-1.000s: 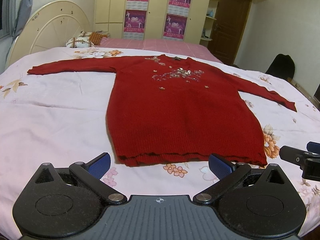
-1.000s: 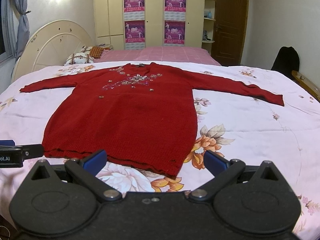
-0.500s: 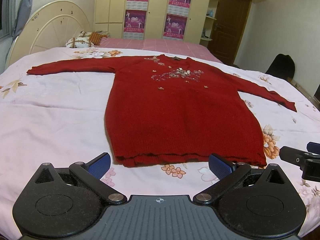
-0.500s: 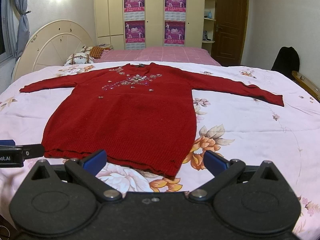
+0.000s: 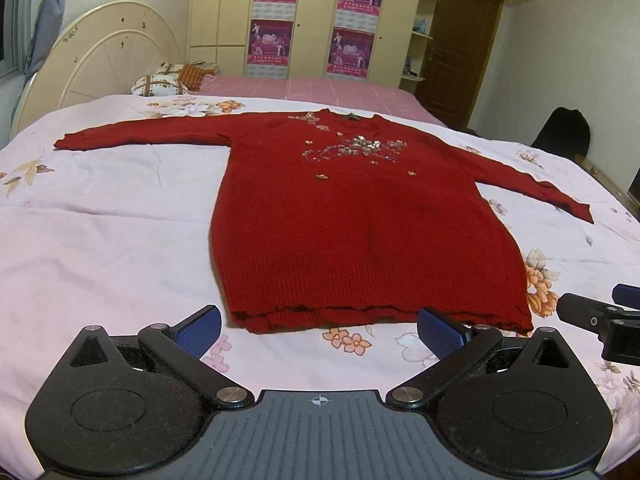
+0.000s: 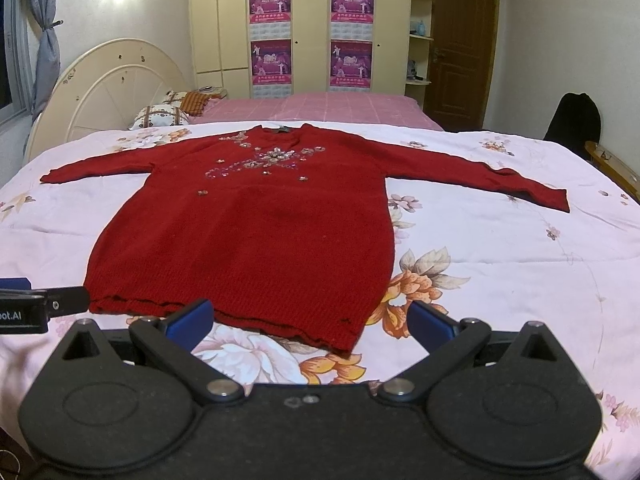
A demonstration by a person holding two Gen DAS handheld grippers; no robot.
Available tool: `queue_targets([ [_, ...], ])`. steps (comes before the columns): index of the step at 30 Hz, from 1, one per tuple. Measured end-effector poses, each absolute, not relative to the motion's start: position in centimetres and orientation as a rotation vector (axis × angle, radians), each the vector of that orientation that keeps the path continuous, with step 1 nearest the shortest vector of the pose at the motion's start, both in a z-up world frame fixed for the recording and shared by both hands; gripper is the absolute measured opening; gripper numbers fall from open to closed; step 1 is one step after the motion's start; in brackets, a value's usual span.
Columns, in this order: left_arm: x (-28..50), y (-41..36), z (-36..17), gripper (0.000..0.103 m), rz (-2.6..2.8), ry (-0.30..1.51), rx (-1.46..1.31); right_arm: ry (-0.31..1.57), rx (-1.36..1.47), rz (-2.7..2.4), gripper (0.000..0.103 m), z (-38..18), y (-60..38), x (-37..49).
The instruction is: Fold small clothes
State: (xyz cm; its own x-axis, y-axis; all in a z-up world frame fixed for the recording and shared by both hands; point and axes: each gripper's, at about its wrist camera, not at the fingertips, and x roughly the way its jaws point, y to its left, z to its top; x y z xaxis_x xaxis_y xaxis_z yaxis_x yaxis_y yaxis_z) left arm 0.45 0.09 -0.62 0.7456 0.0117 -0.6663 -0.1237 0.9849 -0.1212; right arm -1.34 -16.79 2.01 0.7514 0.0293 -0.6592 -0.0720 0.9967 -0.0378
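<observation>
Pink floral bedding [image 5: 100, 240] covers the bed in front of us. Our red sweater [image 5: 360, 232] lies flat on it, sleeves spread, what looks like sequin trim on the chest. Our left gripper [image 5: 318, 330] and right gripper [image 6: 308, 322] hover near its hem, jaws apart, holding nothing.

a red knit sweater [image 5: 360, 232] lies flat and face up on the bedspread, unfolded, both sleeves spread outward, hem nearest, sequin flowers across its chest.
</observation>
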Motion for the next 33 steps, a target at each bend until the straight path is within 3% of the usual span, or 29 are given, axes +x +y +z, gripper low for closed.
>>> queue_targets([
  [17, 0.5, 0.3, -0.2, 0.103, 0.074, 0.718, -0.158, 0.732, -0.051, 0.040, 0.102, 1.8, -16.6, -1.2],
  [25, 2.2, 1.2, 0.9, 0.103, 0.105, 0.632, -0.100, 0.721, -0.015, -0.043, 0.102, 1.7, -17.9, -0.4],
  [33, 7.8, 2.7, 1.8, 0.103, 0.055, 0.569, -0.065, 0.609, 0.224, -0.147, 0.102, 3.4, -24.7, 2.8],
])
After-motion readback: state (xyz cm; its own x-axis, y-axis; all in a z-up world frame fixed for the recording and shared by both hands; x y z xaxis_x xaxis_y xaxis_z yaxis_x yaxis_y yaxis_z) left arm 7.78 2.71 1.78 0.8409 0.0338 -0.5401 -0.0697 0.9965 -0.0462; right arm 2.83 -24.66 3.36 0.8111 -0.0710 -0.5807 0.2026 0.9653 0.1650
